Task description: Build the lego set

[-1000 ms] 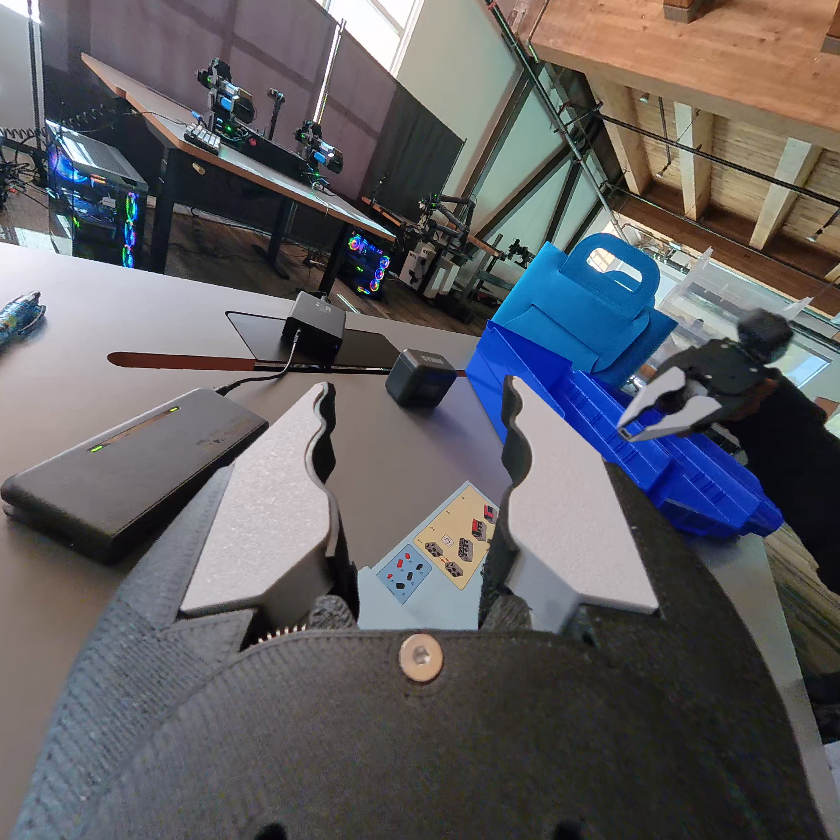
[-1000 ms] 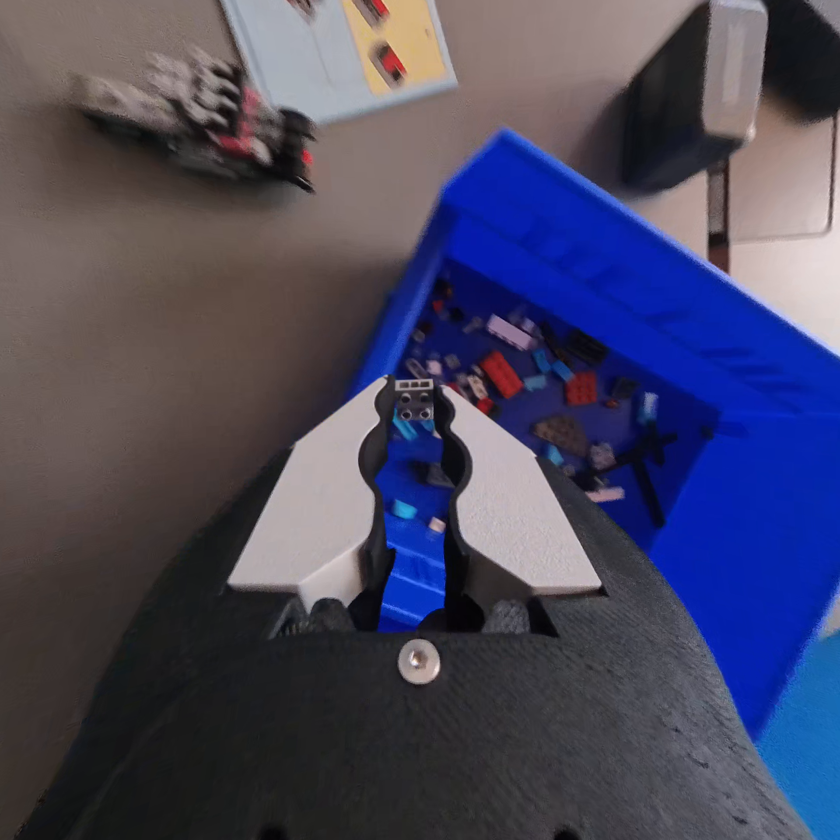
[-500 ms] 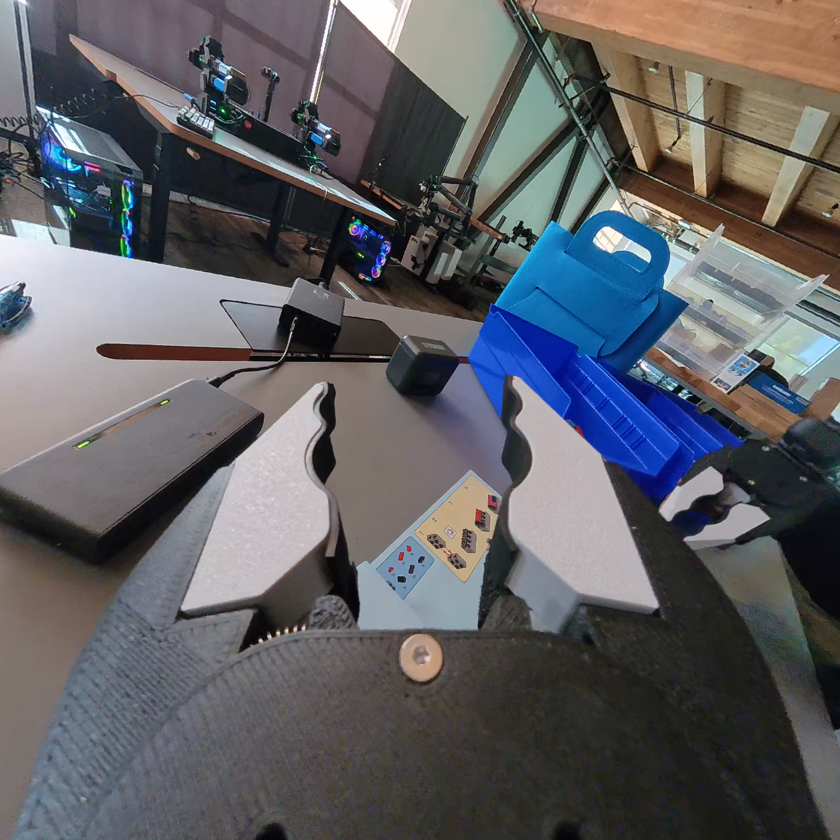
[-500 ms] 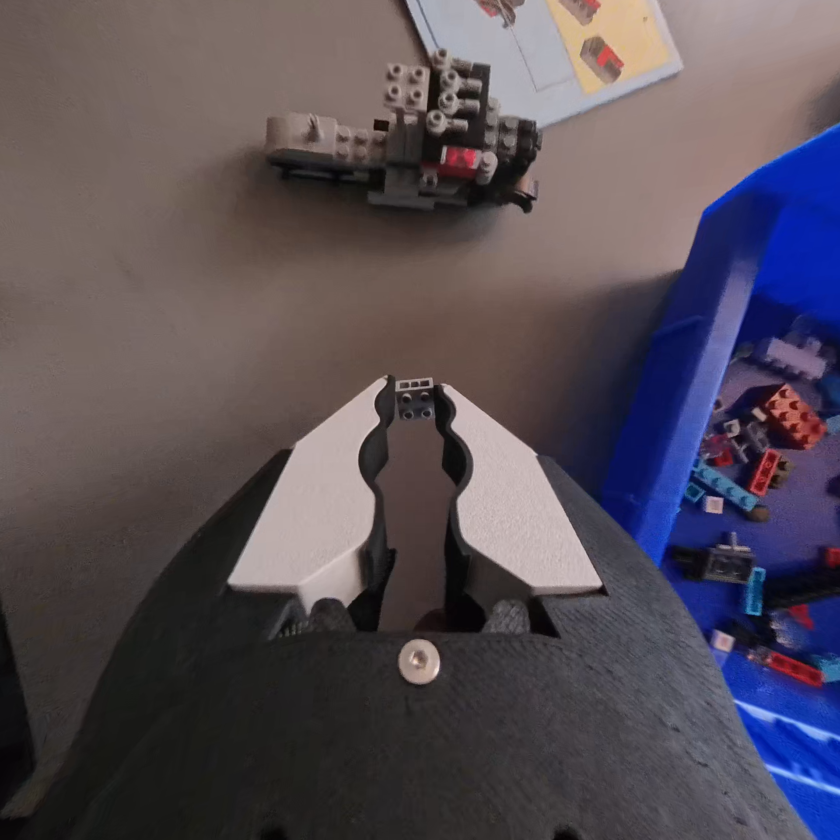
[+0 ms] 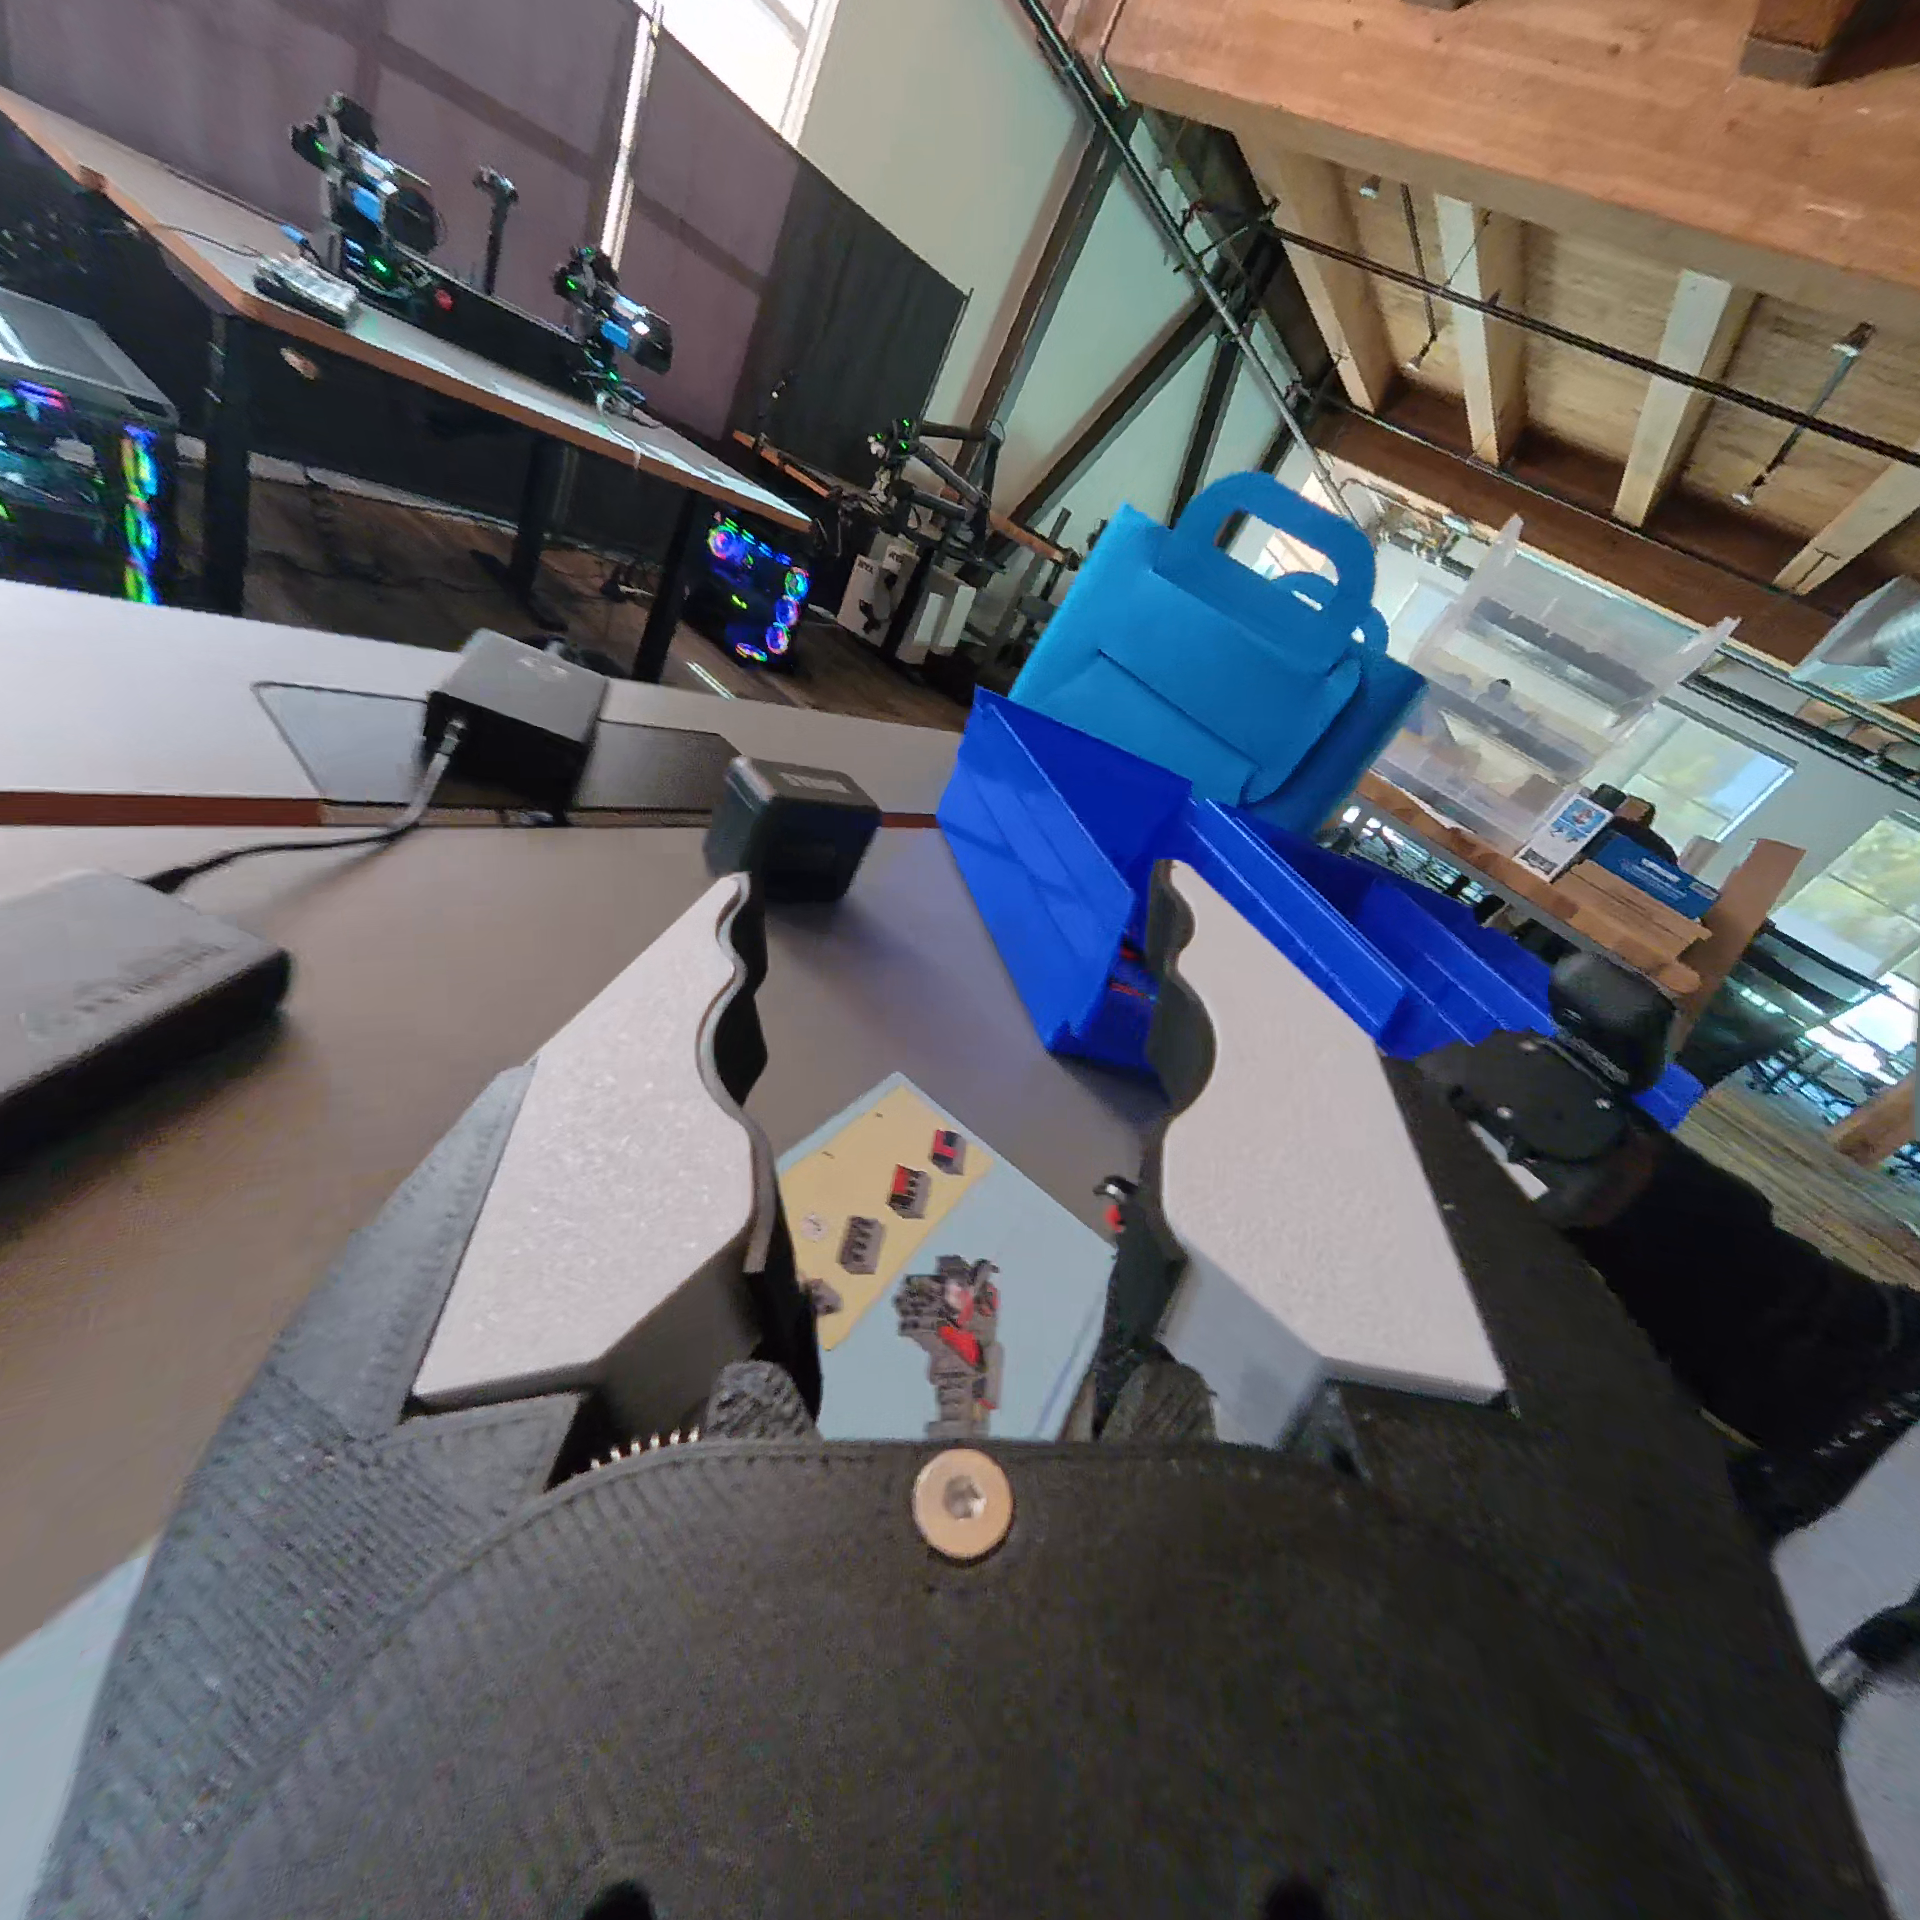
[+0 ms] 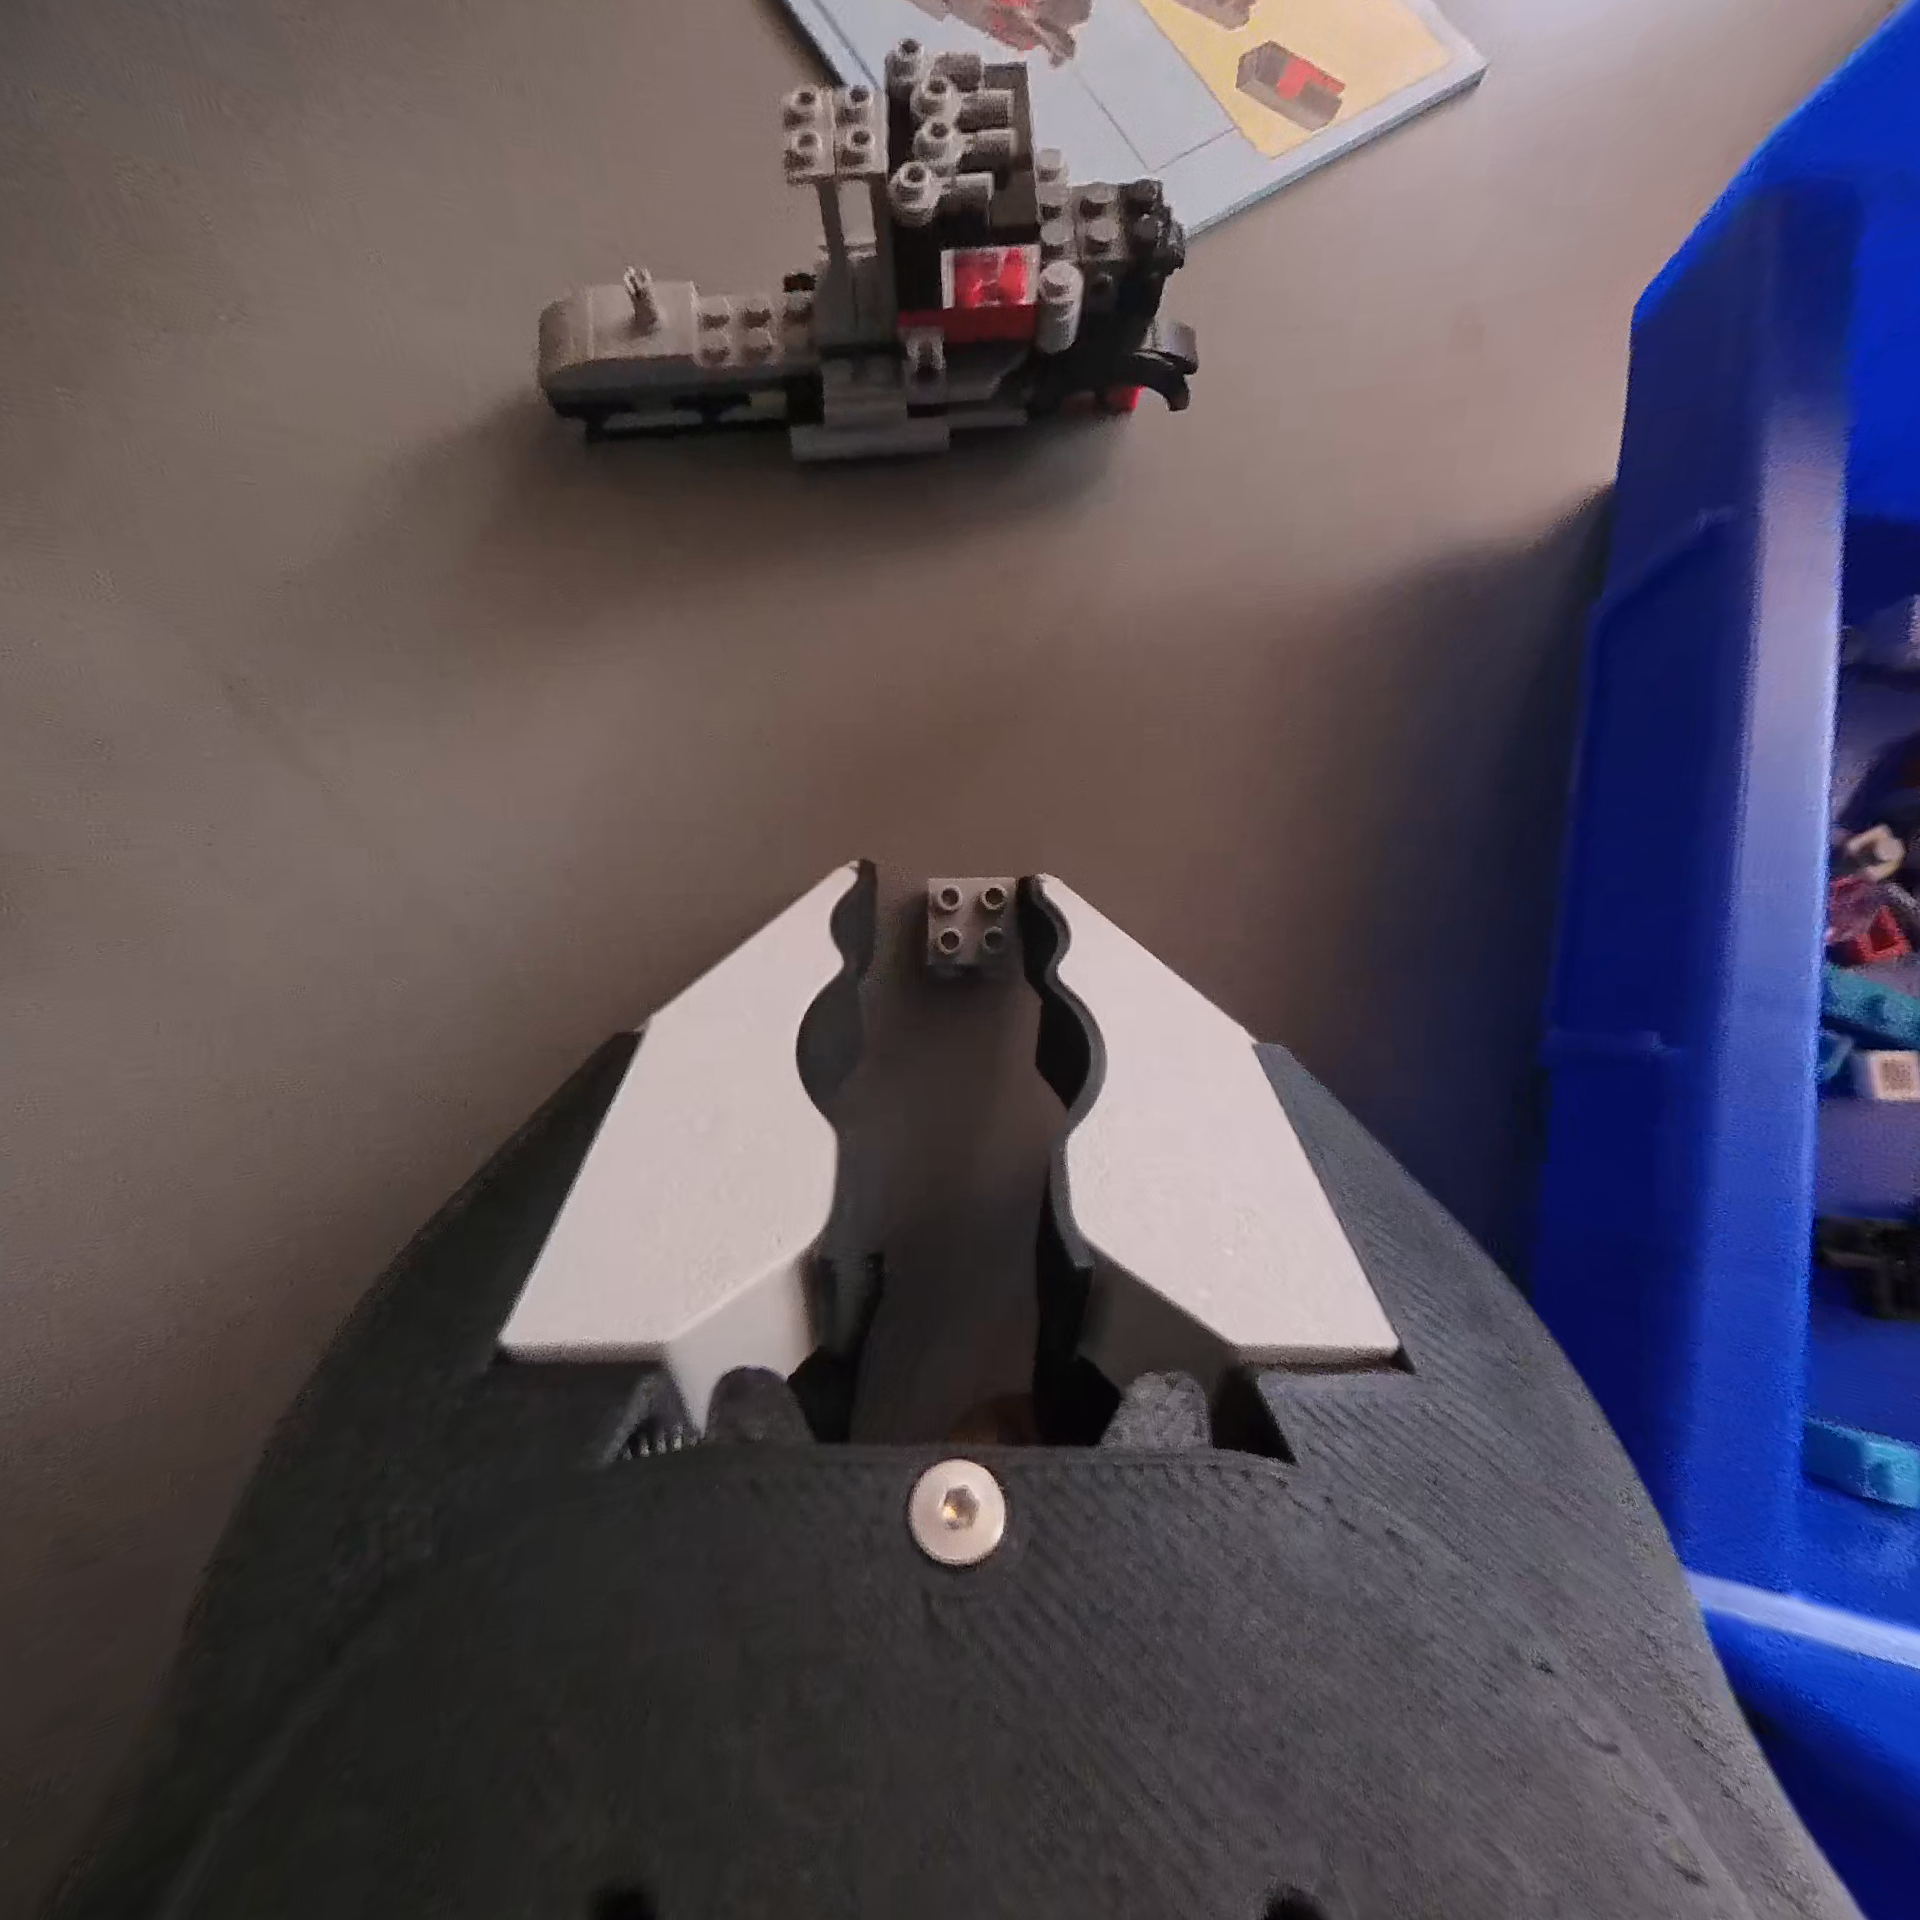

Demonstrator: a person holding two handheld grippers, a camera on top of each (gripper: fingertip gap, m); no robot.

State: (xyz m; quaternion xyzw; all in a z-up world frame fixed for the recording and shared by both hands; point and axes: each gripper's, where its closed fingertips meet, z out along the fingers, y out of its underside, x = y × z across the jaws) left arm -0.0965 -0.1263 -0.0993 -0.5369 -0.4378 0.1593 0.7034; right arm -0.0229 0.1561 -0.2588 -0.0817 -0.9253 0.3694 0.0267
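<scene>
My right gripper is open, low over the dark table. A small grey two-by-two brick sits between its fingertips, with a gap on the left side. The partly built grey, black and red lego model lies on the table beyond it, in front of the instruction sheet. My left gripper is open and empty, held above the table, with the instruction sheet showing between its fingers.
A blue bin with several loose bricks stands right of the model; it also shows in the left wrist view. A light blue carton, a black cube, a cabled black box and a flat black device lie farther back. The left gripper's tips are roughly 35 cm from the right gripper's. Measured from the fingertips, the flat black device is 20 cm or so from the left gripper and 45 cm from the right.
My right gripper carried the grey brick from over the bin left to the table before the model, then opened. My left gripper tipped down toward the instruction sheet.
</scene>
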